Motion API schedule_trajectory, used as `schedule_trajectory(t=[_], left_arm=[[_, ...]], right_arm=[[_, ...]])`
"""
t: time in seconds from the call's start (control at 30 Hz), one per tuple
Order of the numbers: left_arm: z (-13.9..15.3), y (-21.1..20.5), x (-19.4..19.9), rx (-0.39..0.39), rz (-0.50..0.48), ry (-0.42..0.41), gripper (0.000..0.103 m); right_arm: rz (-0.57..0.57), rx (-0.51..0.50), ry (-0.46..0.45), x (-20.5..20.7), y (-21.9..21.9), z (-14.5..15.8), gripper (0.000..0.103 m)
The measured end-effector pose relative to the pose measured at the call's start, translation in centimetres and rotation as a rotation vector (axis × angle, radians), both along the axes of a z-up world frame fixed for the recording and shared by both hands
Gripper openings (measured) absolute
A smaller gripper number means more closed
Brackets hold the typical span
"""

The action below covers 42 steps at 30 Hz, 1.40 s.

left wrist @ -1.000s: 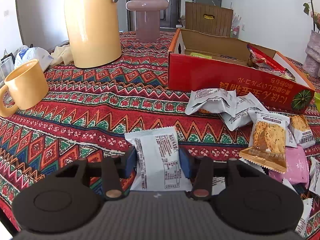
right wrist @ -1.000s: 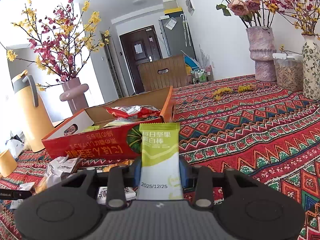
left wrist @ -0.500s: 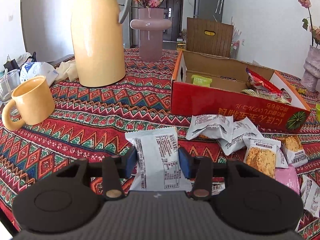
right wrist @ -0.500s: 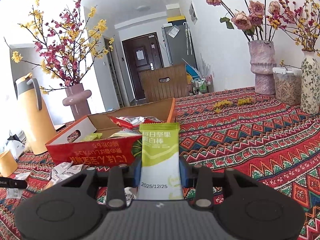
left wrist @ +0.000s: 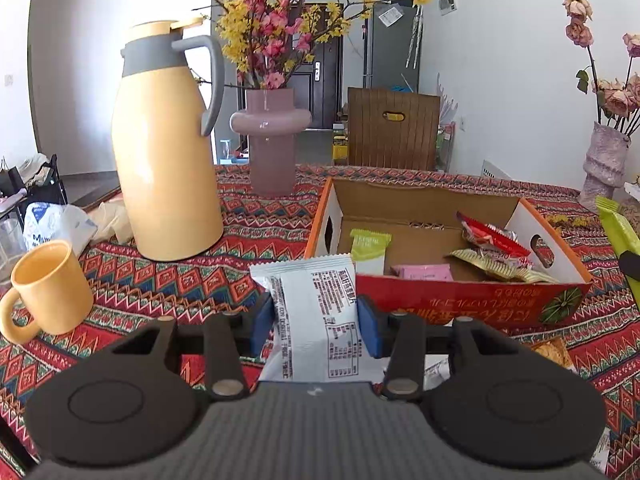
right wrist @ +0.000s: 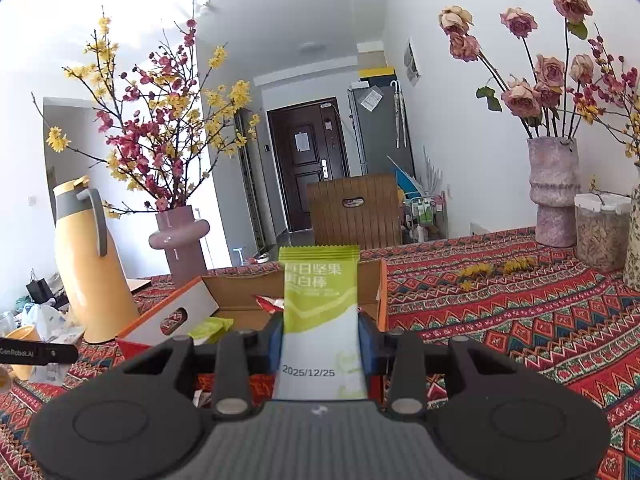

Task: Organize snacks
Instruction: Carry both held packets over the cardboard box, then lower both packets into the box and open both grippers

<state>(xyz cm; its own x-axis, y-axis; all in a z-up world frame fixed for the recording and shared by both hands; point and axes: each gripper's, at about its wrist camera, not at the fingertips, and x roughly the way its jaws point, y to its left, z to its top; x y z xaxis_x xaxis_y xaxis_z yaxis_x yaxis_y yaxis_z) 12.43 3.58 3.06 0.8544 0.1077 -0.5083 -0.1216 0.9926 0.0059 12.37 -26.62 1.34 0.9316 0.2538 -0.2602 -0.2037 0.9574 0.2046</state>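
Snacks are held in both grippers above the patterned tablecloth (left wrist: 168, 284). The left gripper (left wrist: 316, 320) pinches a white packet (left wrist: 316, 312) between its blue pads, upright, just in front of the red cardboard box (left wrist: 460, 304). The right gripper (right wrist: 320, 336) is clamped on a green-and-white bar (right wrist: 320, 304), standing upright before the same box (right wrist: 168, 316). Inside the box lie a green packet (left wrist: 370, 244), a pink packet (left wrist: 424, 272) and a red wrapper (left wrist: 488, 236). A yellow jug (left wrist: 168, 152) and yellow mug (left wrist: 48, 284) stand to the left.
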Motion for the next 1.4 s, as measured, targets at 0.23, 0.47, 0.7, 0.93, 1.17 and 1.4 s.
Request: schedule_trajectory(t=[0.23, 0.47, 0.7, 0.93, 1.17, 1.4], left_arm=[[2.5, -1.1, 1.6, 0.028, -0.024, -0.072, 0.046], [4.0, -1.6, 3.6, 0.012, -0.031, -0.112, 0.046], [4.2, -2.2, 6.0, -0.006, -0.045, -0.126, 0.046], [2.7, -1.7, 8.8, -0.016, -0.014, -0.105, 0.045], [0.1, -0.4, 11.0, -0.025, 0.027, -0.088, 0.045], [-2.0, -1.0, 11.7, 0.023, 0.018, -0.061, 0.045]], right_arm=[[0.03, -0.012, -0.037, 1.8, 1.8, 2.0, 0.036], [0.049, -0.027, -0.051, 4.2, 3.5, 3.7, 0.036], [0.041, -0.041, -0.031, 7.1, 4.8, 3.7, 0.036], [0.042, -0.029, 0.006, 10.2, 5.4, 2.4, 0.036], [0.089, -0.026, 0.041, 12.4, 6.7, 0.0, 0.036], [0.104, -0.053, 0.091, 13.5, 7.6, -1.6, 0.036]])
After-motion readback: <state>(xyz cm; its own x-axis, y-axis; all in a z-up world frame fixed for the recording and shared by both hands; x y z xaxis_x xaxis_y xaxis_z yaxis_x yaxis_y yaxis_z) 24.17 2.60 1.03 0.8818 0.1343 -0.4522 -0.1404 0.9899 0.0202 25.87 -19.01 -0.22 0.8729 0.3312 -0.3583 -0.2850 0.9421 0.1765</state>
